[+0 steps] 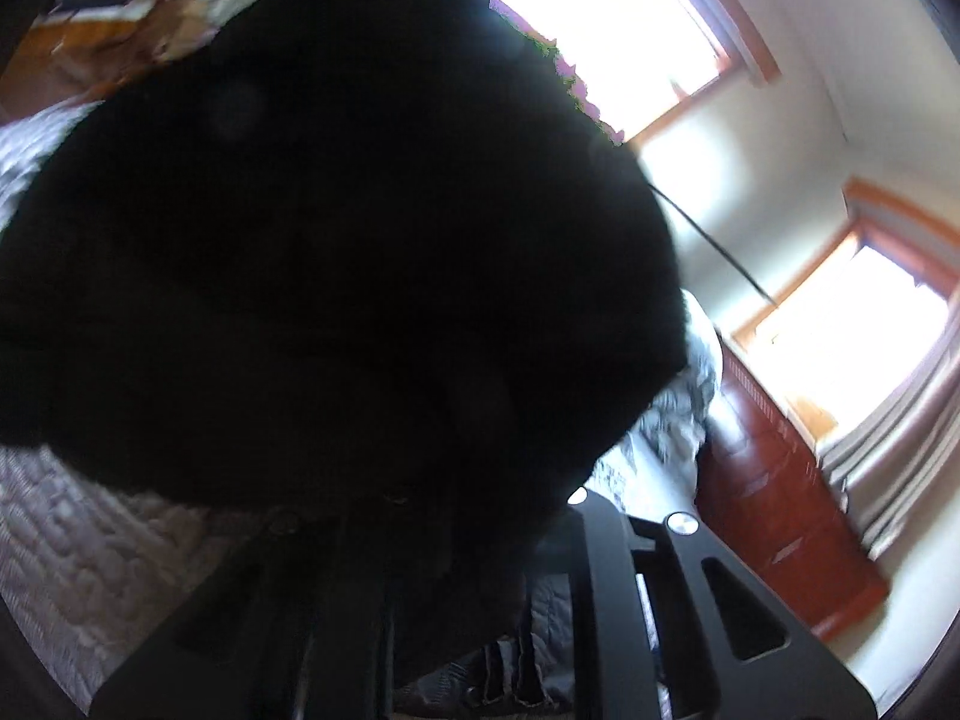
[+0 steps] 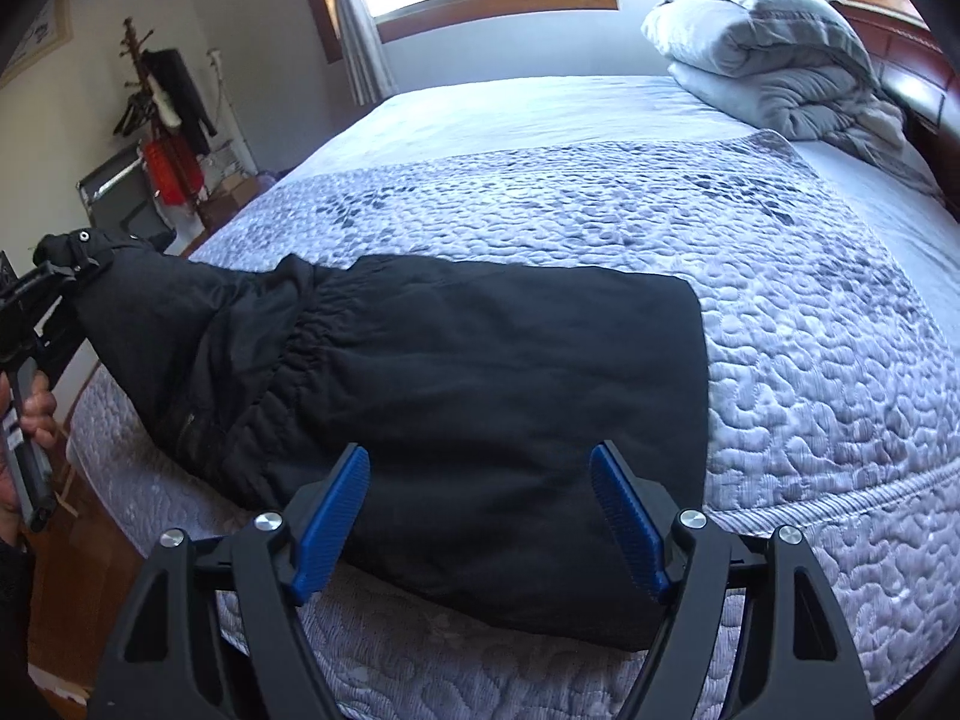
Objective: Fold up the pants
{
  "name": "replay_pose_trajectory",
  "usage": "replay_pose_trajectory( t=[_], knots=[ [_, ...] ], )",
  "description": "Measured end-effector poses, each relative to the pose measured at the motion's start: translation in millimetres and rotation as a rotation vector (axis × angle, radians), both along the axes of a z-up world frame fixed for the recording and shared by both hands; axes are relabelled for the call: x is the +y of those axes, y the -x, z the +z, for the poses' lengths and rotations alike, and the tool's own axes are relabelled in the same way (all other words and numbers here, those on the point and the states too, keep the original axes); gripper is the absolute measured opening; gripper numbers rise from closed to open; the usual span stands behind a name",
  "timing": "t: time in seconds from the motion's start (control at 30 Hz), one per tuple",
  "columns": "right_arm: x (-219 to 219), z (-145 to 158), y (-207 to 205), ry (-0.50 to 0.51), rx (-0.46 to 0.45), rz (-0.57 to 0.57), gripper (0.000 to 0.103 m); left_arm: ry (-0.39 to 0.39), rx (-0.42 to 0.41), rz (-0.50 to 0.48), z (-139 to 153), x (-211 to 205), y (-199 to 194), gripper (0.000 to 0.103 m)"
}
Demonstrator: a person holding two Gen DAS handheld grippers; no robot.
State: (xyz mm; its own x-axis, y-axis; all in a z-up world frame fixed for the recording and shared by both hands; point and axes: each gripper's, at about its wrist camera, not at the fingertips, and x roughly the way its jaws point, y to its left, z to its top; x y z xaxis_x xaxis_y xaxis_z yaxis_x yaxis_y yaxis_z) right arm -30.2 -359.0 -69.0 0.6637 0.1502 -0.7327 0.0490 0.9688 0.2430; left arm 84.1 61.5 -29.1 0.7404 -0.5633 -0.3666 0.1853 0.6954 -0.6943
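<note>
Black pants (image 2: 480,348) lie across the near part of the bed, folded, with a gathered waistband toward the left. Their left end is lifted off the mattress edge, and my left gripper (image 2: 66,252) is shut on it, held by a person's hand (image 2: 36,408). In the left wrist view the black pants (image 1: 330,240) hang right before the lens and hide the fingertips; only the gripper's black frame (image 1: 690,600) shows. My right gripper (image 2: 480,456) stands open just over the near edge of the pants, blue pads (image 2: 330,522) apart, nothing pressed between them.
A pale quilted bedspread (image 2: 780,276) covers the bed. A folded grey duvet and pillow (image 2: 774,48) are piled at the far right by the wooden headboard (image 2: 912,78). A coat rack (image 2: 162,102) stands at the left wall, with wooden floor (image 2: 78,588) beside the bed.
</note>
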Motion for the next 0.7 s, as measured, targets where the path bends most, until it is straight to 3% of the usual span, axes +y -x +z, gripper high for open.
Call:
replay_pose_trajectory(
  t=[0.33, 0.47, 0.53, 0.6, 0.7],
  knots=[
    [-30.1, 0.7, -1.0, -0.056, -0.026, -0.069, 0.078, -0.291, -0.034, -0.219, 0.6, -86.4, 9.5, 0.015],
    [-37.3, -0.3, -1.5, -0.067, -0.035, -0.095, 0.088, -0.481, -0.06, -0.322, -3.8, -120.8, 19.6, 0.019],
    [-38.8, -0.5, -1.0, -0.083, -0.038, -0.105, 0.089, -0.559, -0.066, -0.374, -7.4, -138.0, 24.1, 0.024],
    [-40.4, -1.5, -1.4, -0.095, -0.032, -0.117, 0.096, -0.655, -0.081, -0.448, -13.2, -159.1, 30.1, 0.029],
    [-42.7, -2.8, -0.4, -0.111, -0.033, -0.131, 0.096, -0.78, -0.079, -0.571, -24.5, -193.3, 26.5, 0.035]
  ],
)
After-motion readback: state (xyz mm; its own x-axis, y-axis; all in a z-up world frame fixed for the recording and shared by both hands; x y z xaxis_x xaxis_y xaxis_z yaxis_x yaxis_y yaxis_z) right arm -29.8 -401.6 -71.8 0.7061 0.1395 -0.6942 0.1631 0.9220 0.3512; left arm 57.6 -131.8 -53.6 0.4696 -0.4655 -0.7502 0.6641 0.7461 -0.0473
